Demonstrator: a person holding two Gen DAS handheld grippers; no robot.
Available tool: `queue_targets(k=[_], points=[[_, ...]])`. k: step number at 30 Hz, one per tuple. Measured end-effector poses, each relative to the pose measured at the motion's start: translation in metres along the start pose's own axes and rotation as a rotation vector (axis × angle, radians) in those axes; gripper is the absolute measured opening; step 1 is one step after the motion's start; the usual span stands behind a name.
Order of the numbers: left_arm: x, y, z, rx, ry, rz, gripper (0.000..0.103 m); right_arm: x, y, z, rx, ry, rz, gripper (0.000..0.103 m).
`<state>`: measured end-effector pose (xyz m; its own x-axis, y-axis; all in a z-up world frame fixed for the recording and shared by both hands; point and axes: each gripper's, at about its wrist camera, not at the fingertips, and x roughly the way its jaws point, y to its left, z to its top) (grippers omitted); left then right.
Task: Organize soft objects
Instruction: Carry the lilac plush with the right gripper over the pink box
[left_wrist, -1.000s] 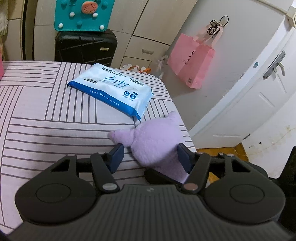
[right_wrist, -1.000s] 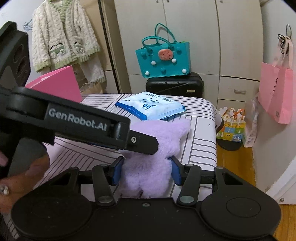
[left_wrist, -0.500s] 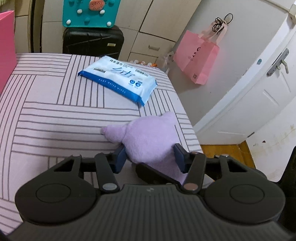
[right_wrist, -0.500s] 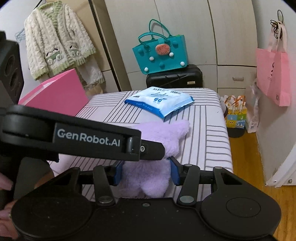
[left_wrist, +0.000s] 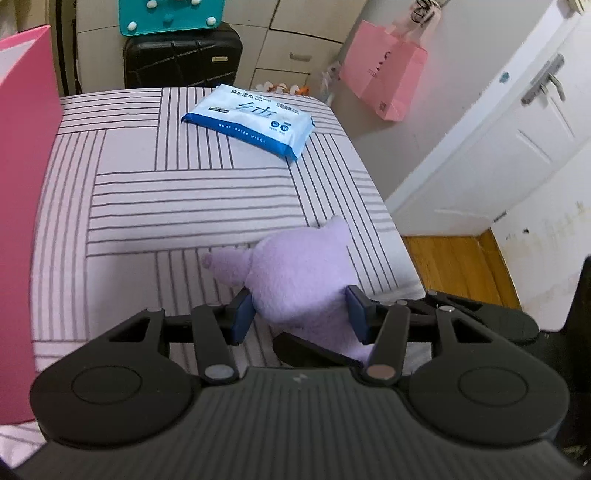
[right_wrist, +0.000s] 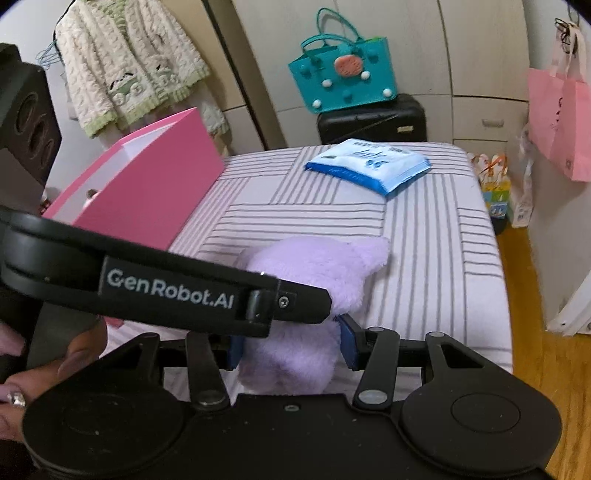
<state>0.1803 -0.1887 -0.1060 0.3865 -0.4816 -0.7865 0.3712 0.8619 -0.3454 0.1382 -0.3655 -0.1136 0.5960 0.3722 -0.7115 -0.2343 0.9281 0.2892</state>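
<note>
A purple plush toy (left_wrist: 301, 269) is held above the striped bed, near its right edge. My left gripper (left_wrist: 301, 315) is shut on its sides, blue pads pressing the fur. My right gripper (right_wrist: 291, 349) is shut on the toy's lower end (right_wrist: 295, 354); the left gripper's black arm (right_wrist: 166, 284) crosses in front of it. A blue and white pack of wet wipes (left_wrist: 251, 118) lies flat at the far end of the bed, also in the right wrist view (right_wrist: 369, 166). An open pink box (right_wrist: 147, 184) stands on the bed's left side.
A black suitcase (right_wrist: 373, 120) with a teal tote (right_wrist: 341, 79) on top stands beyond the bed. A pink bag (left_wrist: 384, 72) hangs on the right wall by a white door (left_wrist: 517, 140). A cream cardigan (right_wrist: 125, 62) hangs at the back left. Wooden floor (left_wrist: 458, 266) lies right of the bed.
Both grippers have risen and drawn back with the plush toy between them; the bed looks lower and farther. The pink box has come into view at the left. The wipes have not moved.
</note>
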Motion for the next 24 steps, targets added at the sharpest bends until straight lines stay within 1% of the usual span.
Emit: queue_targets(k=[3,8,14,18,24], points=[[-0.016,0.003,-0.005,0.015,0.022,-0.013,0.052,-0.008,0.011,-0.001,-0.004,0.025,0.029,0.055],[-0.043,0.013,-0.013,0.007,0.061,-0.044,0.052,-0.021,0.035,-0.002,-0.043,0.053,0.070,0.055],[-0.075,0.024,-0.023,0.009,0.094,-0.065,0.052,-0.036,0.061,-0.004,-0.086,0.081,0.141,0.055],[-0.097,0.033,-0.031,0.005,0.100,-0.076,0.052,-0.046,0.076,-0.004,-0.114,0.090,0.189,0.055],[-0.129,0.045,-0.040,0.010,0.089,-0.069,0.052,-0.056,0.100,-0.001,-0.141,0.100,0.268,0.055]])
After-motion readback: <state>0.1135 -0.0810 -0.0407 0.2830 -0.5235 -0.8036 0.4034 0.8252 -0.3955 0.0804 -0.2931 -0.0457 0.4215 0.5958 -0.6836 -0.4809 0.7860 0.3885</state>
